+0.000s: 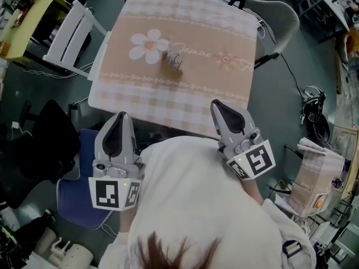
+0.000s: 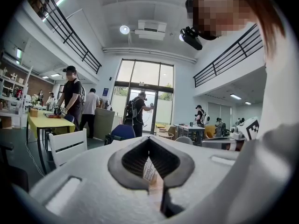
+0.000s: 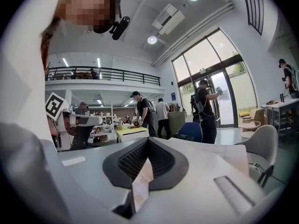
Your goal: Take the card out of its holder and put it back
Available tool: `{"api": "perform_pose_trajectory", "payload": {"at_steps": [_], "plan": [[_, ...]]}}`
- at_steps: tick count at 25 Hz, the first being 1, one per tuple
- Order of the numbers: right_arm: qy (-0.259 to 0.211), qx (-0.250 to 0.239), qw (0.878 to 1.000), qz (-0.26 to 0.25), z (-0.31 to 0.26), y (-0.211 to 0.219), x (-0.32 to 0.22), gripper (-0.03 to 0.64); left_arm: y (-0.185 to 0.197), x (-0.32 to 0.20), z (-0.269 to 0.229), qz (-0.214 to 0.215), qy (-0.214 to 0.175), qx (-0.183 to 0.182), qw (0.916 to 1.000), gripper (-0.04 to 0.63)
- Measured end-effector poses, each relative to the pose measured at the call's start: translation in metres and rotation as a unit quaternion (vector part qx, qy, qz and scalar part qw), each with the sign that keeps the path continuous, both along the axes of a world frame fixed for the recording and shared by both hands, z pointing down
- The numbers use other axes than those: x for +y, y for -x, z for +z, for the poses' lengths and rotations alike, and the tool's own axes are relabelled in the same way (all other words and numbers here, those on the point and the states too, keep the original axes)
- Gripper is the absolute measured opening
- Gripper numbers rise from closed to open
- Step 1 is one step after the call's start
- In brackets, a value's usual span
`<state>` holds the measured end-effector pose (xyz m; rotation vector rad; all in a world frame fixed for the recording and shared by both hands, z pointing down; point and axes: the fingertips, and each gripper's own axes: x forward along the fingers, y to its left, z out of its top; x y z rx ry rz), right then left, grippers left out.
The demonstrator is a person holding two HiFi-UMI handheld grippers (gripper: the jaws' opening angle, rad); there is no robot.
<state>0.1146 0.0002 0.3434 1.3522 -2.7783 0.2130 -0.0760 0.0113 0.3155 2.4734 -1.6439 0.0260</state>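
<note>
- On the surface (image 1: pixel 224 88), covered by a checked cloth (image 1: pixel 185 10) with a daisy print (image 1: pixel 148 46): the card holder (image 1: pixel 174 66), standing near the middle, just right of the daisy.
- In the holder, upright: probably the card (image 1: pixel 171 55), but too small in the head view to tell apart from the holder.
- Left tongs (image 1: pixel 121 115): closed tip to tip, nothing gripped; held level just before the near edge of the surface, well apart from the holder.
- Right tongs (image 1: pixel 216 103): closed in the same way and empty; tips over the near edge, on the right side, also well apart from the holder.
- In the left gripper view, through the gap behind the meeting tips: a pale printed piece further off, perhaps the card.
- Beside the surface: a white chair (image 1: pixel 73 35) at the left and a grey chair (image 1: pixel 277 15) at the far right corner.
</note>
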Motion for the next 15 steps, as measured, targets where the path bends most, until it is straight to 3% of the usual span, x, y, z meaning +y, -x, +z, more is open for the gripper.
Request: {"api": "perform_pose_trajectory", "payload": {"at_steps": [15], "plan": [[-0.002, -0.003, 1.000, 0.006, 0.0000, -0.0094, -0.0015, -0.002, -0.0099, -0.0042, -0.0006, 0.006, -0.002, 0.000, 1.0000, 0.000]]}}
